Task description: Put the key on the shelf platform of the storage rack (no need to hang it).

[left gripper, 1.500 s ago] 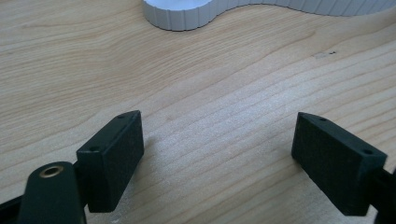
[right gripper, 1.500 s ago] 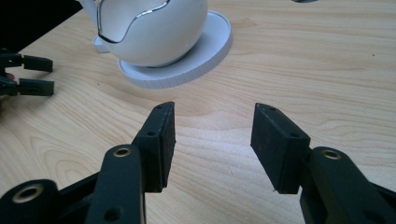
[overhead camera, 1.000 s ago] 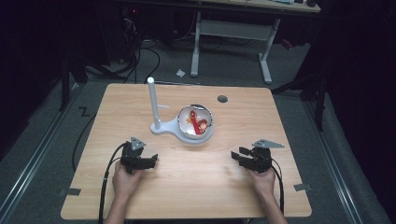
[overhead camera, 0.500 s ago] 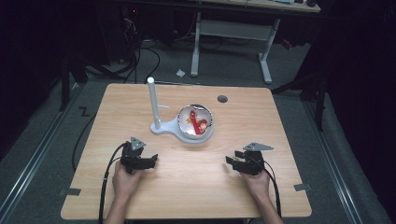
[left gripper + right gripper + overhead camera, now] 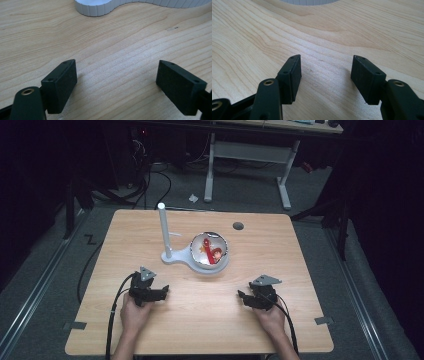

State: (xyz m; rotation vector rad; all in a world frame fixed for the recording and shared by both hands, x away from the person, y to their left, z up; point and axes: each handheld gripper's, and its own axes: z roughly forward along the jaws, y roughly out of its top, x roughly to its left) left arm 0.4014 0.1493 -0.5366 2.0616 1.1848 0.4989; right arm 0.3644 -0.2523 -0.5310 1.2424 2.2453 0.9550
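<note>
A white stand (image 5: 175, 256) with an upright post (image 5: 162, 227) sits in the middle of the wooden table (image 5: 125, 230). Its round bowl part (image 5: 210, 251) holds a red and yellow object (image 5: 212, 254). My left gripper (image 5: 162, 292) rests low on the table at the front left, open, jaws wide apart with bare wood between them (image 5: 116, 82). The stand's ribbed white base (image 5: 100, 7) lies ahead of it. My right gripper (image 5: 241, 297) sits at the front right, open and holding nothing (image 5: 325, 75).
A small dark round hole (image 5: 238, 226) marks the table's far right part. Cables trail from both grippers off the front edge. Tape pieces (image 5: 324, 320) sit near the front corners. A white desk frame (image 5: 245, 155) stands on the floor beyond.
My right gripper has moved toward the left and a little nearer the front edge. The left gripper has stayed in place.
</note>
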